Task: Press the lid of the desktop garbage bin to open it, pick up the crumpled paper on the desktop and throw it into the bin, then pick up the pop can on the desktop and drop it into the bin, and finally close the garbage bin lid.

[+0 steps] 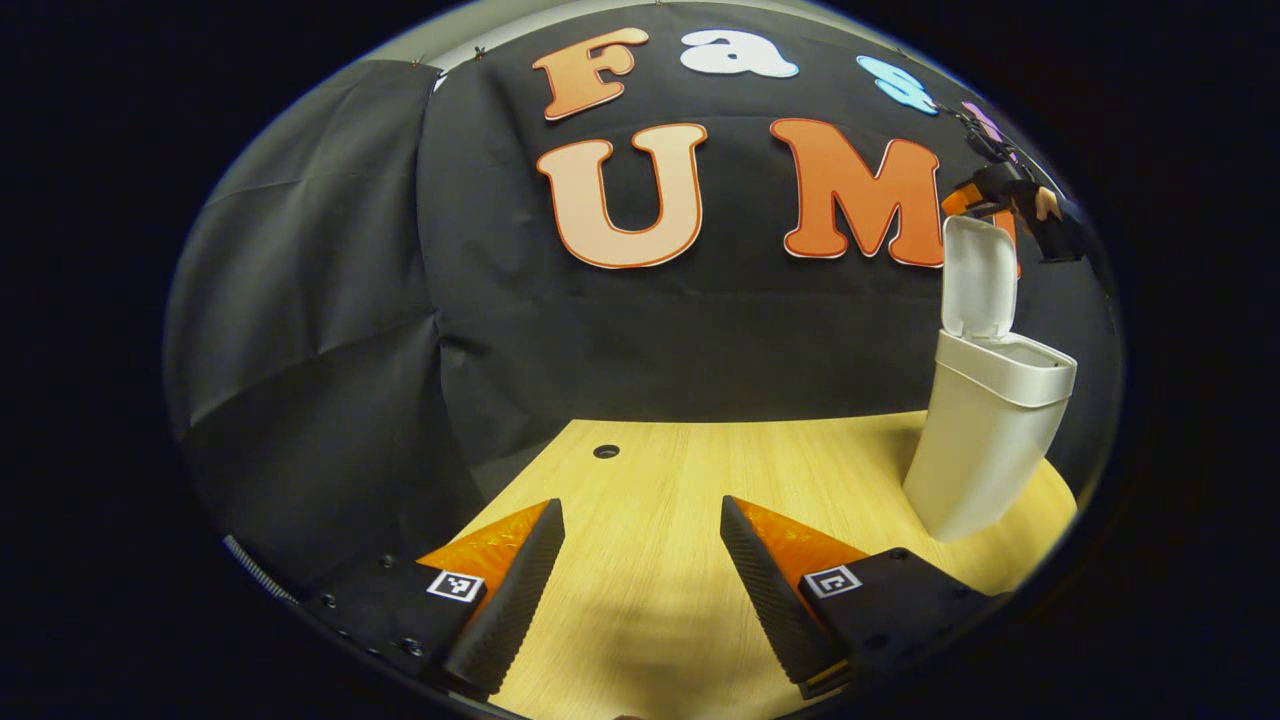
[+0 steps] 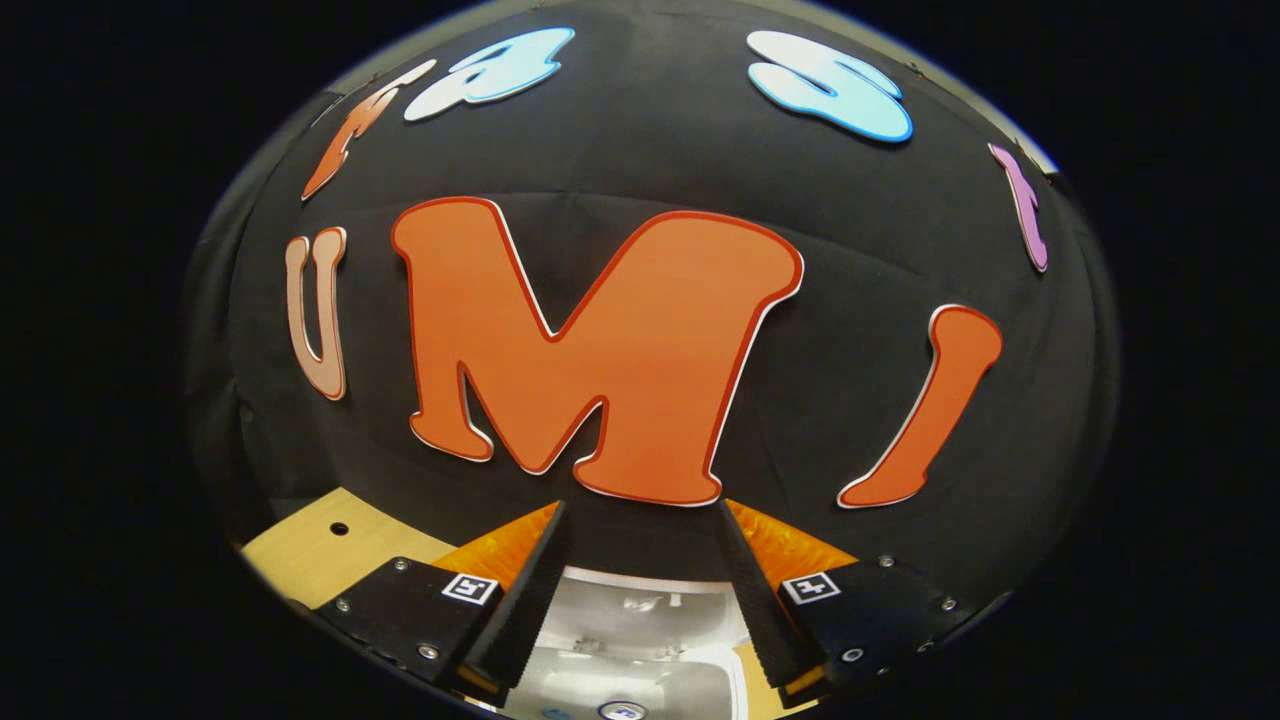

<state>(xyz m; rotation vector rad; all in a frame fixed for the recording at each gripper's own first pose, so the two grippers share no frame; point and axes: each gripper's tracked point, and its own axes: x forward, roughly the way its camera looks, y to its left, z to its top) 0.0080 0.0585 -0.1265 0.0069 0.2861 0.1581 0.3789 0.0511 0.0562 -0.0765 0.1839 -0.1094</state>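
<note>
The white desktop bin [image 1: 985,440] stands on the right of the wooden table, its lid [image 1: 978,280] flipped upright. My left gripper [image 1: 641,503] is open low over the table, left of the bin, with nothing between its fingers. The right gripper [image 1: 1020,195], held by a hand, hovers just above the raised lid. In the right gripper view my right gripper [image 2: 640,510] is open directly over the bin's mouth [image 2: 735,680], with the lid's underside [image 2: 640,605] between its fingers. A round metal top with blue [image 2: 620,710], apparently the pop can, lies inside the bin.
The light wooden table [image 1: 660,470] has a small round hole [image 1: 606,451] near its back edge. The black cloth wall hangs close behind the table and the bin. A corner of the table [image 2: 310,550] shows at the left in the right gripper view.
</note>
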